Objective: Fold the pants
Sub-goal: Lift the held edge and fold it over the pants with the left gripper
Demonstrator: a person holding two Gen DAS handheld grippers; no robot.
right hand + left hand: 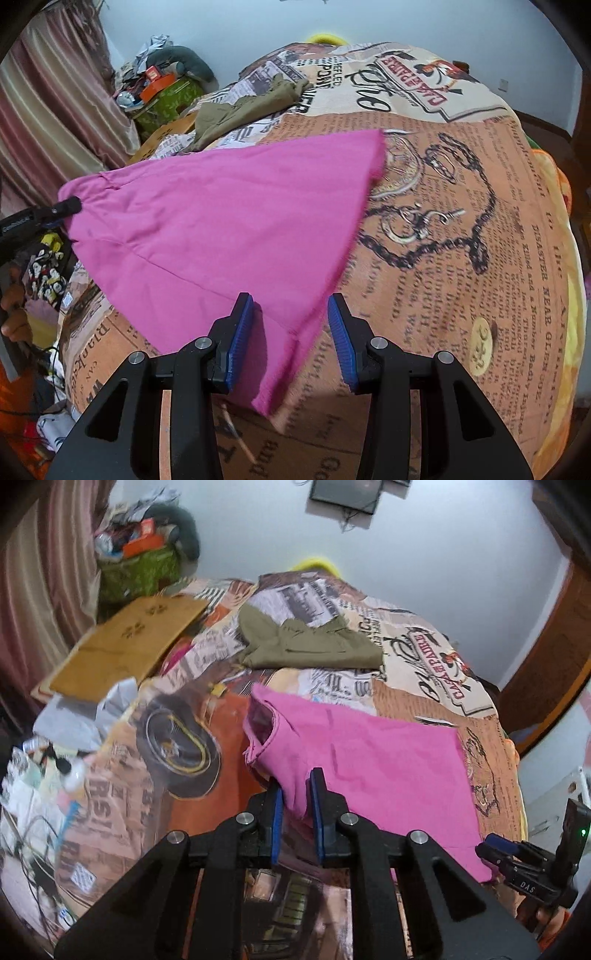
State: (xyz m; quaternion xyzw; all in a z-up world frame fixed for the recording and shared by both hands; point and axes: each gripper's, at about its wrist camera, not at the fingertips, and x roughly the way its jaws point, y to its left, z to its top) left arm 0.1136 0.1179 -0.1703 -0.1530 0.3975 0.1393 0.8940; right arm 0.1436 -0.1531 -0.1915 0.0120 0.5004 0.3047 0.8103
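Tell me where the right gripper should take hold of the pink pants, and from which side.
Grip the narrow hem corner of the pink pants lying between the open right gripper, coming in from the near edge of the bed. There the cloth tapers to a thin flap, while the left gripper already has the waist end.

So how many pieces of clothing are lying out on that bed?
2. The pink pants lie spread near the front, with both grippers at their edge; an olive-green garment sits farther back, near the wall. Others may be hidden in the clutter.
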